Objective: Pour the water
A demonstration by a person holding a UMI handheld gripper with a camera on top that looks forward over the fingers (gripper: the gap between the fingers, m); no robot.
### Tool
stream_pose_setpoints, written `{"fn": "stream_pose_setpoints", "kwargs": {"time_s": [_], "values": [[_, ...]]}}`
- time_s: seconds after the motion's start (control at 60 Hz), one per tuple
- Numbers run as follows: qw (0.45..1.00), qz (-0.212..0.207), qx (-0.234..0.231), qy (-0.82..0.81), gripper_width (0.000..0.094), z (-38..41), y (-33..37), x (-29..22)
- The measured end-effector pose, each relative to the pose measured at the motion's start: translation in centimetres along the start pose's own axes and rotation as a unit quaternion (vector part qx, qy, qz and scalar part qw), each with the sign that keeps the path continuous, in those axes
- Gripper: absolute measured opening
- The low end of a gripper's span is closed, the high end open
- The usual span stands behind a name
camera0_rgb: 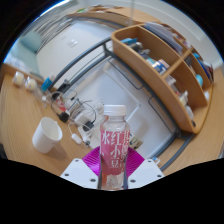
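Note:
A clear plastic bottle [114,143] with a pink label and white cap stands upright between my gripper's [113,166] fingers. Both magenta pads [93,160] press against its sides, so the gripper is shut on it. The bottle appears lifted above the wooden table [25,125]. A white cup [47,134] stands on the table to the left of the bottle, a little beyond the fingers. The bottle's base is hidden below the fingers.
A wooden shelf unit [165,65] with small items runs along the right. A metal-framed cart or chair [85,75] stands behind the table. Small items [22,79] lie at the table's far left. Dark clutter [62,103] sits behind the cup.

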State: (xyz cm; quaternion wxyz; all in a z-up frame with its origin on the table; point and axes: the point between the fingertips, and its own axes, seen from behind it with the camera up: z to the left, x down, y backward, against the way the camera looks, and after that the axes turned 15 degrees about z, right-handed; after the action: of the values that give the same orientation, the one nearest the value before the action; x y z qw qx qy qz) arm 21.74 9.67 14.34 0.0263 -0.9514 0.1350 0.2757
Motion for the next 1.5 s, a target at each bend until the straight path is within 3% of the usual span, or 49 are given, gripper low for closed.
{"fn": "stream_pose_setpoints", "kwargs": {"time_s": [0.183, 0.333, 0.683, 0.867, 0.917, 1.033, 1.5], "values": [[0.965, 0.018, -0.104, -0.242, 0.0291, 1.7, -1.4, 3.9], [0.935, 0.018, -0.141, -0.326, 0.029, 2.9, -3.1, 5.5], [0.923, 0.026, -0.134, -0.36, 0.0322, 3.9, -4.4, 8.0], [0.92, 0.024, -0.13, -0.368, 0.0438, 3.7, -4.5, 8.2], [0.92, 0.03, -0.135, -0.366, 0.0521, 4.0, -4.3, 8.2], [0.924, 0.041, -0.132, -0.357, 0.0885, 4.0, -2.6, 8.6], [0.913, 0.06, -0.089, -0.394, 0.0864, 5.4, 11.1, 8.9]]}}
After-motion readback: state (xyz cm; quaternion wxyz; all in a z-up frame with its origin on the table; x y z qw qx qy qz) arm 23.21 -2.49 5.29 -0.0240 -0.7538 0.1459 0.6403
